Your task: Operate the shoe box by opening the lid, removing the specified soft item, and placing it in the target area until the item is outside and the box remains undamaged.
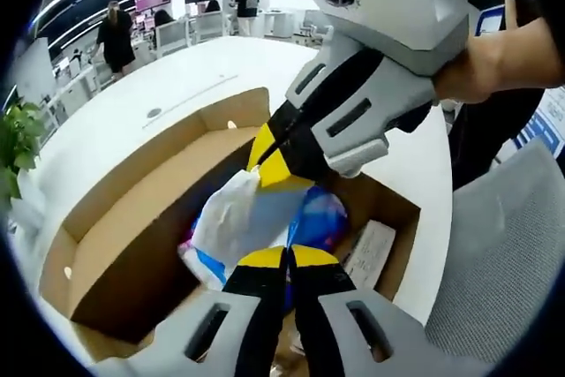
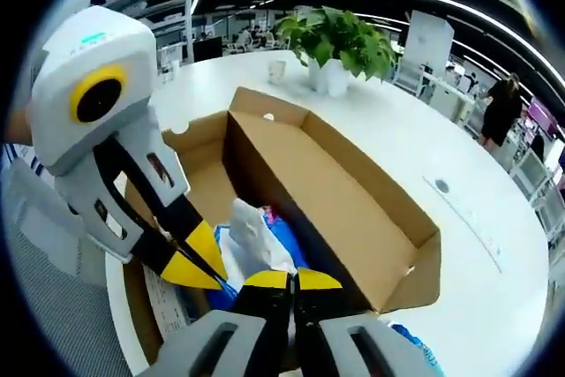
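Both yellow-tipped grippers, left and right, pinch with jaws closed the crumpled white-and-blue soft plastic bag inside the open brown cardboard shoe box, lid folded back, on the round white table near a potted green plant.

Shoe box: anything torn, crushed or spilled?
Nothing stands out. The shoe box sits open on the white table, lid folded back, walls straight. Both grippers, left and right, are pinching the white soft item inside it.
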`<state>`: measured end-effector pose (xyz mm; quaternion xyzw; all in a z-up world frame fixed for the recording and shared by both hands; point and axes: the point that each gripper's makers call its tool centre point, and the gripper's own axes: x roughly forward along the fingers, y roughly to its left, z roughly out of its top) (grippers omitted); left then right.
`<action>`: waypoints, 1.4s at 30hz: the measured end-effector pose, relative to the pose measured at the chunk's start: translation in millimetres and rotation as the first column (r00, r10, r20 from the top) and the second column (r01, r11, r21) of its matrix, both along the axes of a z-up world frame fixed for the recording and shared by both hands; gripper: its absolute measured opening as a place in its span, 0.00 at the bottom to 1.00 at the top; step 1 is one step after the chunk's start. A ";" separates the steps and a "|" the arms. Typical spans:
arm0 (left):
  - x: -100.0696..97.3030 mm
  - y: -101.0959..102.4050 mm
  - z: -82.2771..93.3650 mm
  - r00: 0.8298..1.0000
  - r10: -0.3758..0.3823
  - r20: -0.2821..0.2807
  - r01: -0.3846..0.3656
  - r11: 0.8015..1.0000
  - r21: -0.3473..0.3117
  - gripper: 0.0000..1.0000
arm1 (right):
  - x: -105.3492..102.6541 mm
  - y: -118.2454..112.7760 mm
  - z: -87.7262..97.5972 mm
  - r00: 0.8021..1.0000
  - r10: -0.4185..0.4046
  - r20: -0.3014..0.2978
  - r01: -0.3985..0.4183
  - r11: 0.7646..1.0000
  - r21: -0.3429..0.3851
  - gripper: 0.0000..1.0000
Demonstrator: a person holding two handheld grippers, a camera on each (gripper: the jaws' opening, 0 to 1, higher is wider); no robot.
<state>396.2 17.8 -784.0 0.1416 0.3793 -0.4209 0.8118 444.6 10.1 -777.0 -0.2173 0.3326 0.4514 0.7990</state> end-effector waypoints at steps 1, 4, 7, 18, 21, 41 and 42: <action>-0.3 0.7 1.8 1.000 0.001 0.003 -0.001 1.000 0.000 0.00 | 0.2 0.3 0.6 1.000 0.000 0.000 0.000 1.000 0.001 0.00; -0.5 1.2 5.7 1.000 0.006 0.010 -0.006 1.000 -0.008 0.00 | 0.4 1.3 5.9 1.000 0.001 0.003 -0.001 1.000 0.008 0.00; -1.4 1.3 9.6 1.000 0.007 0.019 -0.007 1.000 -0.010 0.00 | -0.1 1.9 9.4 1.000 0.008 0.011 -0.008 1.000 0.009 0.00; -2.5 4.0 26.3 0.999 0.020 0.041 -0.020 1.000 -0.020 0.00 | 0.5 6.0 26.1 1.000 0.016 0.025 -0.016 1.000 0.018 0.00; -3.6 3.4 33.2 0.999 0.028 0.043 -0.027 0.999 -0.032 0.00 | 0.9 6.6 30.7 1.000 0.013 0.027 -0.013 1.000 0.024 0.00; -7.4 5.7 74.0 0.996 0.018 0.090 -0.014 0.999 -0.044 0.00 | -1.1 12.5 70.7 0.998 0.032 0.051 -0.036 0.996 0.081 0.00; -7.3 4.8 75.6 0.996 0.017 0.091 -0.013 0.999 -0.047 0.00 | -1.6 11.4 72.6 0.998 0.034 0.051 -0.038 0.996 0.083 0.00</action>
